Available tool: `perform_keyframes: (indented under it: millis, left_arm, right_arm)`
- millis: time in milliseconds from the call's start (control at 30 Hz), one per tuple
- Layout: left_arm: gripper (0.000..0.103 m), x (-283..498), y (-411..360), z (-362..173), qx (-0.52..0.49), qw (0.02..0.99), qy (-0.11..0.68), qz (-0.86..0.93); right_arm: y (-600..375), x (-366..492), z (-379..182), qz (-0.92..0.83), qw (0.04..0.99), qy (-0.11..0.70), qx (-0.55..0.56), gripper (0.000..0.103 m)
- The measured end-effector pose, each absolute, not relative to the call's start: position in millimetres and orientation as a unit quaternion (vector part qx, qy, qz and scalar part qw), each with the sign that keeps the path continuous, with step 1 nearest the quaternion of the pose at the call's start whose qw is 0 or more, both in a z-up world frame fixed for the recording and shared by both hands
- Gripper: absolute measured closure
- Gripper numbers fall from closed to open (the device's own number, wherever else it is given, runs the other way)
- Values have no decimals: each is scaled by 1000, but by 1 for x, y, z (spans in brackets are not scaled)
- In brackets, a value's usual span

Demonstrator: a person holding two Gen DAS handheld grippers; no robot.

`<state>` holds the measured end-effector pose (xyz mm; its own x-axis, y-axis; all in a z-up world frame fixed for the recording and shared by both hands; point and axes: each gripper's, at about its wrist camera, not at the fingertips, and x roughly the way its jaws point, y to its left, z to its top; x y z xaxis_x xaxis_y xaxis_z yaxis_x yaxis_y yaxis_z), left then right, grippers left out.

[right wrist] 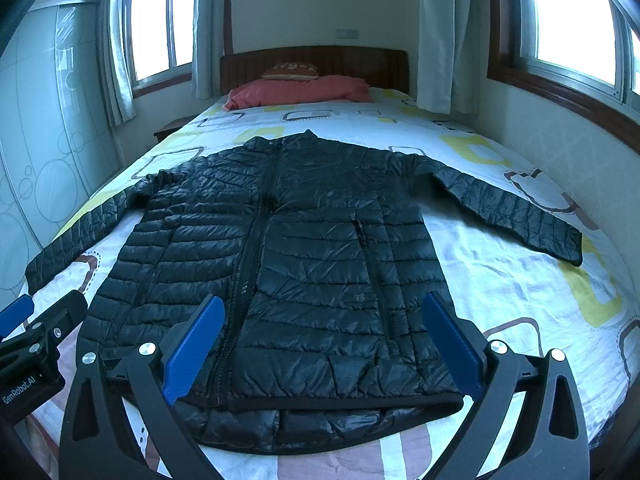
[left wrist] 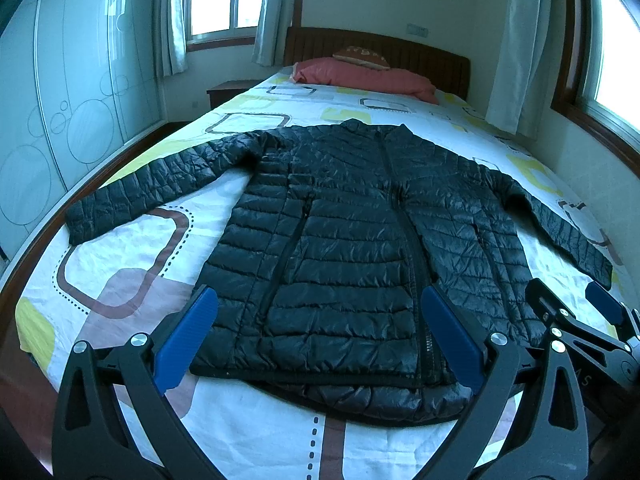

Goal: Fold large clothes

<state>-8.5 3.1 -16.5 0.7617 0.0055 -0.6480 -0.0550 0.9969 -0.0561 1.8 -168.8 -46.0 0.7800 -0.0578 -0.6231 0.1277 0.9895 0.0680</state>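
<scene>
A black quilted puffer jacket (left wrist: 344, 232) lies flat on the bed, front up and zipped, collar toward the headboard, both sleeves spread out to the sides. It also shows in the right wrist view (right wrist: 312, 248). My left gripper (left wrist: 320, 336) is open and empty, held above the hem on the jacket's left half. My right gripper (right wrist: 324, 344) is open and empty, above the hem on the right half. The right gripper (left wrist: 576, 304) shows at the right edge of the left wrist view. The left gripper (right wrist: 28, 320) shows at the left edge of the right wrist view.
The bed (left wrist: 132, 280) has a white sheet with coloured squares. A pink pillow (left wrist: 360, 76) and a brown cushion (left wrist: 360, 56) lie by the wooden headboard (right wrist: 312, 60). A wardrobe (left wrist: 60, 100) stands on the left, a wall with windows (right wrist: 572, 16) on the right.
</scene>
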Motion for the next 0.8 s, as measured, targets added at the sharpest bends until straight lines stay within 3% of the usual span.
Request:
perform_keyframes:
  millis: [533,800]
  left_arm:
    - [2,-7,6,-22,-45,935,351,17]
    - [2,13,31,-33,-98,924,370,19]
  right_arm:
    - [-161,4,-53,-49,940,332,55,5]
    - [-184,18,-67,-48,930,352,91,5]
